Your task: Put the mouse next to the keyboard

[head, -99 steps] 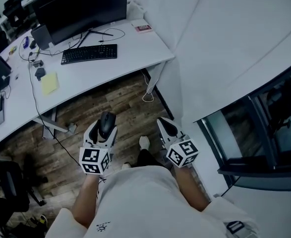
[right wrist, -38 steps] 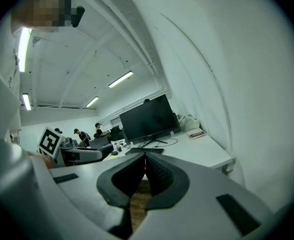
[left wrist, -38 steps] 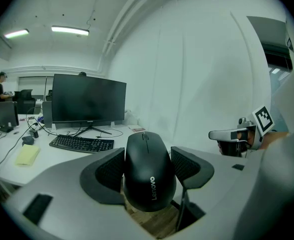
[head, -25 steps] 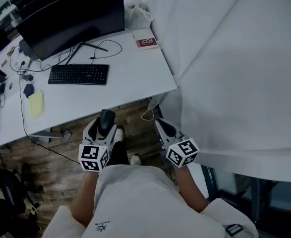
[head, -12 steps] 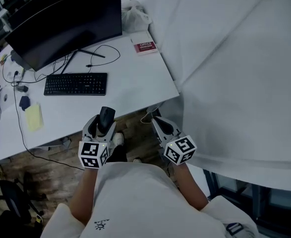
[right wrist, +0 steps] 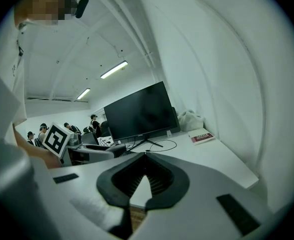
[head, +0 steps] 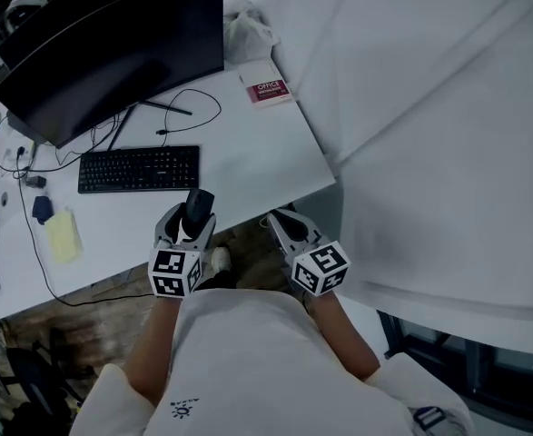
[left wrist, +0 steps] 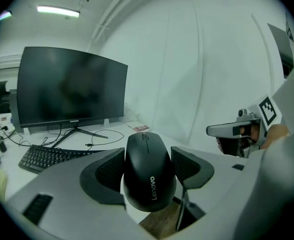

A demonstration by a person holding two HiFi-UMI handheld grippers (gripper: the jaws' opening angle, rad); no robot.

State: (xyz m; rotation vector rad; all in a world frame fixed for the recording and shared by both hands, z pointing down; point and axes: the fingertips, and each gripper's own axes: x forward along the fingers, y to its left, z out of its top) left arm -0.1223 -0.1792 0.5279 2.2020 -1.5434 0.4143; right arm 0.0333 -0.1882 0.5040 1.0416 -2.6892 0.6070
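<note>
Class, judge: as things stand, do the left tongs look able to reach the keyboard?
Probably yes: left tongs, holding the mouse, are at the desk edge; bare surface lies before the keyboard.

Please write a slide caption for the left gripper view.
Left tool holds a black mouse between its jaws, keyboard and monitor ahead on the desk.

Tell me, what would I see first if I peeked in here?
The black mouse pinched in the left gripper, held at the near edge of the white desk. Farther back stands a big dark monitor, with a black keyboard lying in front of it.
</note>
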